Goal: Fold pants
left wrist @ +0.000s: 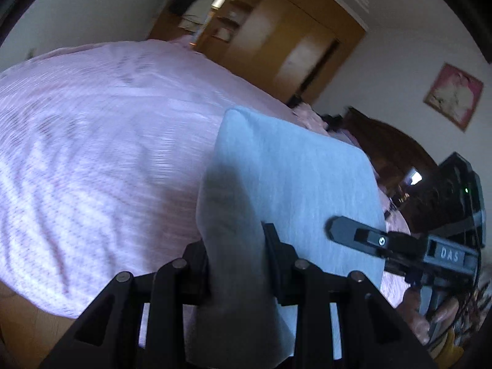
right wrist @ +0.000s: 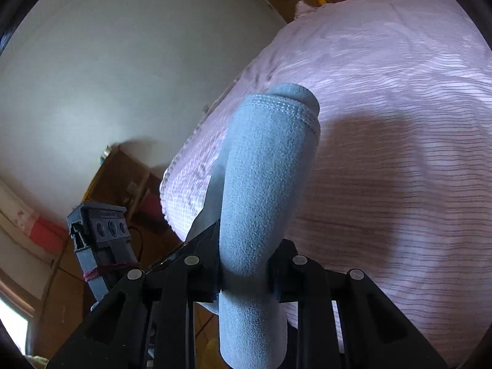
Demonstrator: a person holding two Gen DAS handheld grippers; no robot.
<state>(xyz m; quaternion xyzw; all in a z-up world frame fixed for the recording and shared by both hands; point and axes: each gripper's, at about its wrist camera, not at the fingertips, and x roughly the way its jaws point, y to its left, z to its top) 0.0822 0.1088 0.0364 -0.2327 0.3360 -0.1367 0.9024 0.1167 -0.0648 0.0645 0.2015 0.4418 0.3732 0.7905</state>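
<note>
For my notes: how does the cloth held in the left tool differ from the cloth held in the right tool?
Left tool holds pants that spread out flat and wide. Right tool holds a bunched roll, with a stitched hem at its far end; at the left none shows. Both tools are shut on the same light blue cloth, over the pink bedspread.

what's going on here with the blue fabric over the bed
A person is folding a pair of light blue soft fleece pants over a bed covered in a pale pink striped bedspread. Both sets of tongs are shut on the fabric: the left tongs pinch one part, the right tongs pinch a part near a stitched hem. The pants seem lifted, casting a shadow on the bedspread, so the fold isn't laid down yet.
</note>
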